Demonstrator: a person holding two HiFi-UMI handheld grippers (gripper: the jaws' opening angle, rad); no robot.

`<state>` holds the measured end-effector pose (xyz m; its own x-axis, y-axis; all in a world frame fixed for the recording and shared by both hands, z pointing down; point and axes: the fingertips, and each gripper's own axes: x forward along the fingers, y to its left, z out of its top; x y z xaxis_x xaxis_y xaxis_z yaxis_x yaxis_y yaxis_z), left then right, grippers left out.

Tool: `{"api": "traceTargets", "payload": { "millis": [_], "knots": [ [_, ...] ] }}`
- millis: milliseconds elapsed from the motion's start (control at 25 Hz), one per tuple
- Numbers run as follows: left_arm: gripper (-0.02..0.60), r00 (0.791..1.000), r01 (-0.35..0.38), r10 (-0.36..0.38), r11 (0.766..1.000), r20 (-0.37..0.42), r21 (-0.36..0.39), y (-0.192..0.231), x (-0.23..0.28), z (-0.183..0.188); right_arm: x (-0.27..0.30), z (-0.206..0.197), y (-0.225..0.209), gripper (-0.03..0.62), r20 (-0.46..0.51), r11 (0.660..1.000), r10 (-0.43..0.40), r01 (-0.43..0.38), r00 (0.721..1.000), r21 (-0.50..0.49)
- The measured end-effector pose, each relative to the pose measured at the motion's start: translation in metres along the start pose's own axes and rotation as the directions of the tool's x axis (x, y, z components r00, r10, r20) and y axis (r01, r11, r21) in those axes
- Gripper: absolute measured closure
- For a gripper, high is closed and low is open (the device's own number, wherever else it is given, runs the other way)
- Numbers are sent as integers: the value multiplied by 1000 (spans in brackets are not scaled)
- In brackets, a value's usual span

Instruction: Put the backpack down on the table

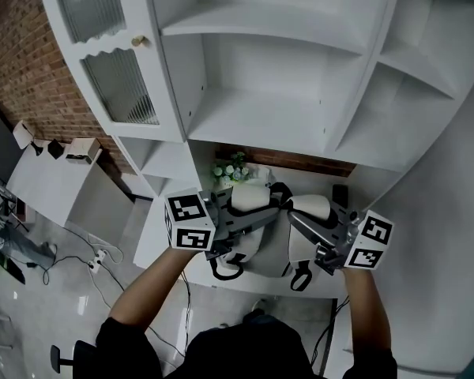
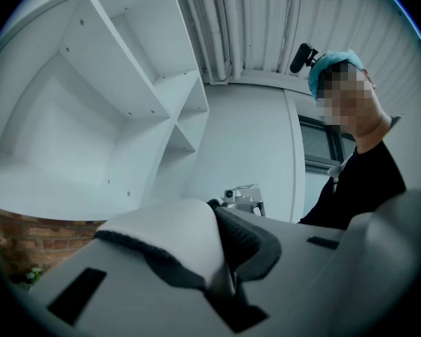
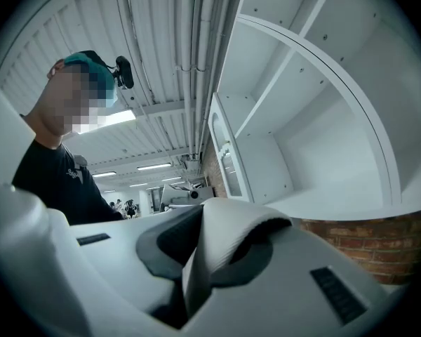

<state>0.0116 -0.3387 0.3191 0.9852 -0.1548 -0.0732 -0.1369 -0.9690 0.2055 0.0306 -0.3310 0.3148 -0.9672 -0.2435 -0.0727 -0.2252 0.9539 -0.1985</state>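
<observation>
In the head view we see the white backpack with black trim held over the white table by the left gripper and the right gripper, while only the left gripper view shows its jaws narrowly pinching a black-edged strap, and the right gripper view shows the same grip on a folded white strap.

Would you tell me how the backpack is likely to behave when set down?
Probably soft: a strap folds over in the left gripper. The backpack seems light, hanging from two pinched straps. It may slump once released.
</observation>
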Motion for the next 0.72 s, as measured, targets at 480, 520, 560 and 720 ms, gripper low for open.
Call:
{"api": "traceTargets", "payload": {
  "millis": [480, 520, 560, 720],
  "knots": [
    [528, 999, -33, 33, 999, -2, 25, 40, 25, 12, -6, 17, -44, 543, -3, 999, 39, -39, 999, 15],
    [528, 999, -32, 32, 999, -1, 26, 40, 26, 13, -7, 18, -46, 543, -4, 999, 39, -39, 999, 13],
    [528, 1000, -31, 31, 999, 0, 26, 40, 27, 14, -7, 19, -47, 543, -5, 999, 39, -39, 999, 10],
    [528, 1000, -31, 31, 999, 1, 5, 44, 28, 7, -9, 11, -48, 543, -19, 999, 39, -39, 999, 9]
  ]
}}
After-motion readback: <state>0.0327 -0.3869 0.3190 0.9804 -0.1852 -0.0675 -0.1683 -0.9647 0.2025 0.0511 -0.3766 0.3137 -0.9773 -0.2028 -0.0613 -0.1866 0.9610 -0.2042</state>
